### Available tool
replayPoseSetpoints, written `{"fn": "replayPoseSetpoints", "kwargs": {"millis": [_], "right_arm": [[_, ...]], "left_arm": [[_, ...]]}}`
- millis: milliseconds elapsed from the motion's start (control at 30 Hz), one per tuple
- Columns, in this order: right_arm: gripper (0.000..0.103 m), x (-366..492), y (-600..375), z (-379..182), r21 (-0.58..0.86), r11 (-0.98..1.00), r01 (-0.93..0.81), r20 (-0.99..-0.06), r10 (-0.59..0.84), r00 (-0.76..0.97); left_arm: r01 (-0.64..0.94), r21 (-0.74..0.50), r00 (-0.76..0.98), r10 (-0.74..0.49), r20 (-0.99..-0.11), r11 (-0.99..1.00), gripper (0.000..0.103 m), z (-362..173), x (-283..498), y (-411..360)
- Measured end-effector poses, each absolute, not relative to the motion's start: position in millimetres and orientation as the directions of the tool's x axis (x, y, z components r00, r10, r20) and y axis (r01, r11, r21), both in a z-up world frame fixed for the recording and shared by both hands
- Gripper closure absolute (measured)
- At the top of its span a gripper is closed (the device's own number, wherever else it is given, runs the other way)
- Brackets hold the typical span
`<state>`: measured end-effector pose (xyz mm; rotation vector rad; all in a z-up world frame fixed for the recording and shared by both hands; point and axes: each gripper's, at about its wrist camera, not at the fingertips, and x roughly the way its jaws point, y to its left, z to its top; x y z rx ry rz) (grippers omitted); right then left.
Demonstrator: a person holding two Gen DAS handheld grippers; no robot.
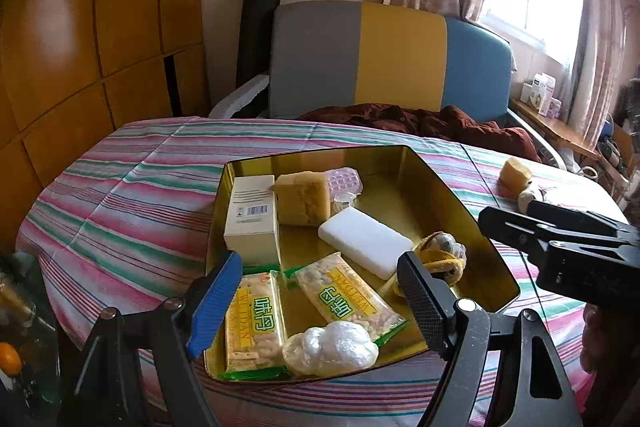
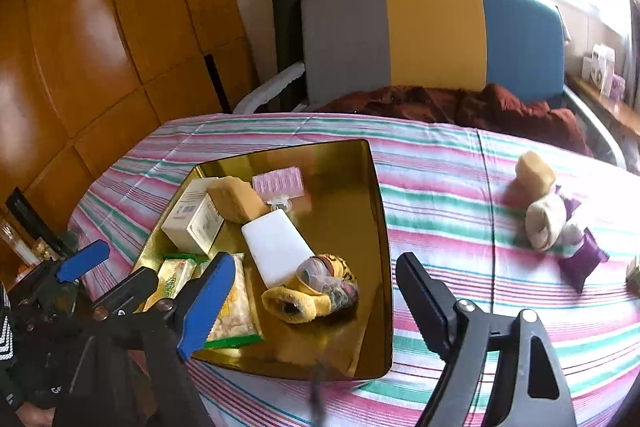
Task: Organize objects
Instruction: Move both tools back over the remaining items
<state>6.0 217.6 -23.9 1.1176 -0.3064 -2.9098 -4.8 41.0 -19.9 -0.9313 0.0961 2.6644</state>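
Note:
A gold tin tray [image 1: 424, 199] sits on the striped tablecloth. It holds a white box [image 1: 252, 219], a yellow sponge [image 1: 304, 199], a white soap bar [image 1: 366, 241], two snack packets [image 1: 256, 323], a plastic-wrapped lump [image 1: 332, 347] and a yellow sock bundle [image 2: 316, 291]. My left gripper [image 1: 320, 303] hovers open over the tray's near end, nothing between its fingers. My right gripper [image 2: 316, 301] is open above the tray's near right corner, also empty. On the cloth to the right lie another sponge [image 2: 534, 171], a pale sock ball [image 2: 546, 223] and a purple wrapper [image 2: 582, 259].
A pink blister pack [image 2: 280, 181] leans at the tray's back. Behind the table are a grey, yellow and blue chair back [image 1: 400, 55] and a brown cloth [image 2: 480, 107]. Wooden panels [image 1: 80, 47] stand at the left. A shelf with boxes [image 1: 544, 95] runs under the window.

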Motion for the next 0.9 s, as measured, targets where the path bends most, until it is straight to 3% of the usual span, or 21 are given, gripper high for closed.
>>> {"fn": "replayPoseSetpoints", "kwargs": {"millis": [167,333,633,900], "right_arm": [[0.011,5,233,-35,0.254,-0.965,-0.066,-0.69,-0.133,-0.712],[0.01,8,245,-36,0.252,-0.965,-0.078,-0.696,-0.124,-0.707],[0.01,13,289,-29,0.19,-0.969,-0.159,-0.707,-0.023,-0.707],[0.01,29,368,-22,0.174,-0.918,-0.356,-0.722,0.127,-0.681]], "left_arm": [[-0.339,-0.021,-0.734,0.279,-0.619,-0.94,0.022,-20,-2,49],[-0.36,-0.007,-0.724,0.285,-0.628,-0.933,0.022,-21,-1,58],[-0.406,0.019,-0.705,0.3,-0.643,-0.914,0.02,-23,1,77],[-0.48,0.023,-0.671,0.35,-0.654,-0.877,0.019,-25,3,102]]}}
